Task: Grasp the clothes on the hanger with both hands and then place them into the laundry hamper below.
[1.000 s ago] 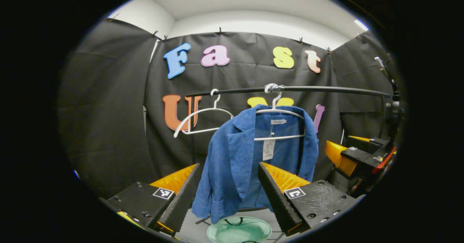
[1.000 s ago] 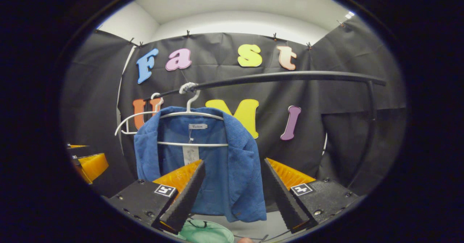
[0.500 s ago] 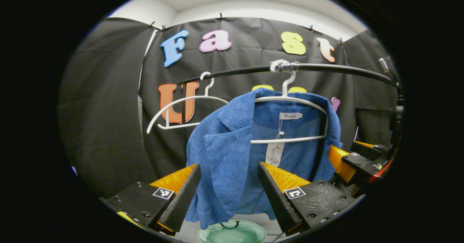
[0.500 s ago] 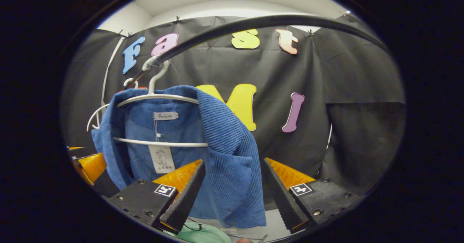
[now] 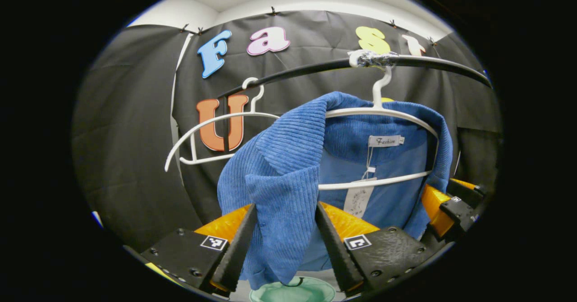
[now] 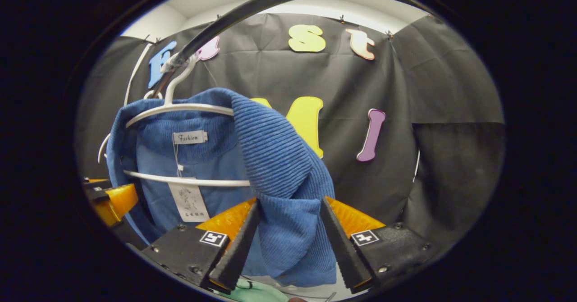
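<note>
The jacket (image 5: 288,167) is blue ribbed corduroy outside with a smoother, plainer blue lining, a pale grey neck label (image 5: 385,140) and a white paper tag (image 6: 188,201); it hangs on a white hanger (image 5: 383,112), with a second white hanger (image 5: 212,126) beside it, both on a black rail (image 5: 297,70). The left gripper (image 5: 283,243) and right gripper (image 6: 286,243) have black ridged fingers (image 6: 236,248) backed in orange, on black bodies bearing small black-and-white square markers (image 5: 213,242). The hamper (image 5: 295,290) below is pale mint green with a thin dark loop at its rim.
</note>
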Available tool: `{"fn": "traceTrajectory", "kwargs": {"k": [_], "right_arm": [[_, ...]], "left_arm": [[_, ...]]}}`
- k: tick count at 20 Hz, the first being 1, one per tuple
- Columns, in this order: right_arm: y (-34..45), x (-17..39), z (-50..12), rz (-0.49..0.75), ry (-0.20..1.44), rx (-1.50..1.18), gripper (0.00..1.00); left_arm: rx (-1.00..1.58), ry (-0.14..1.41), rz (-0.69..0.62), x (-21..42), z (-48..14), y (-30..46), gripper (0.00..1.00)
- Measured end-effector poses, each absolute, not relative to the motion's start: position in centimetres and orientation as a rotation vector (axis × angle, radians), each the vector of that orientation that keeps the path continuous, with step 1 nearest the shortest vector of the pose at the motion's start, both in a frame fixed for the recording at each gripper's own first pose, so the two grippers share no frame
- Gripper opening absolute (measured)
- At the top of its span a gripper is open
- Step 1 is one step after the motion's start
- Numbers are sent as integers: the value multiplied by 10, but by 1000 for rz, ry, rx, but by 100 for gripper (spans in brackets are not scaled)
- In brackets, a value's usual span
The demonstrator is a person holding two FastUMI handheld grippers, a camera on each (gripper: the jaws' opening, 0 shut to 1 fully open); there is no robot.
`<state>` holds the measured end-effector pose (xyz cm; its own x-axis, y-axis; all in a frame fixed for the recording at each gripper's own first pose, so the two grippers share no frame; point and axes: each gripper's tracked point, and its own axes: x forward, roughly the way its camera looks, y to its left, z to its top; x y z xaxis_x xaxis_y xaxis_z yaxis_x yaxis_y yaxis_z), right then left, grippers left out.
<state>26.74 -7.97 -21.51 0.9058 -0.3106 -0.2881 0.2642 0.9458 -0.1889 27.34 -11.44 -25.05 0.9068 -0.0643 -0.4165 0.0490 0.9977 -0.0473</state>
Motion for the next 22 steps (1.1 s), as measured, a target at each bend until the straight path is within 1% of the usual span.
{"fn": "traceTrajectory", "kwargs": {"k": [1,2,3,4,8,9,10,12,13,14,15,16,17,18,19,22], "right_arm": [[-77,269,-218,-294,319,-158,82],[-80,271,-220,-315,315,-173,82],[-82,273,-219,-328,304,-183,83],[-83,275,-216,-351,289,-184,83],[-85,275,-218,-341,296,-166,82],[-90,275,-217,-347,293,-167,75],[-99,272,-215,-370,284,-167,61],[-107,266,-206,-406,260,-183,33],[-109,263,-202,-409,250,-197,22],[-110,262,-198,-409,243,-215,20],[-114,260,-193,-419,233,-231,17],[-117,260,-190,-426,227,-240,16],[-119,259,-189,-430,230,-248,14],[-121,258,-188,-434,230,-255,12],[-122,257,-186,-434,230,-267,12],[-131,252,-181,-449,218,-325,11]], "left_arm": [[-32,437,-56,276,-252,-115,76],[-31,438,-57,279,-255,-116,68],[-30,443,-59,281,-257,-117,60],[-27,442,-54,283,-257,-115,64],[-30,447,-21,287,-260,-106,21],[-39,448,-22,290,-261,-106,10],[-59,454,-49,289,-262,-111,7],[-76,454,-82,291,-266,-113,7],[-80,461,-107,291,-266,-116,2],[-80,470,-127,288,-265,-117,2],[-80,469,-139,288,-264,-117,6],[-84,474,-146,292,-267,-116,6],[-92,474,-153,293,-267,-114,0],[-97,481,-165,287,-264,-114,5],[-97,475,-167,285,-261,-111,0],[-58,455,-150,284,-255,-94,0]]}}
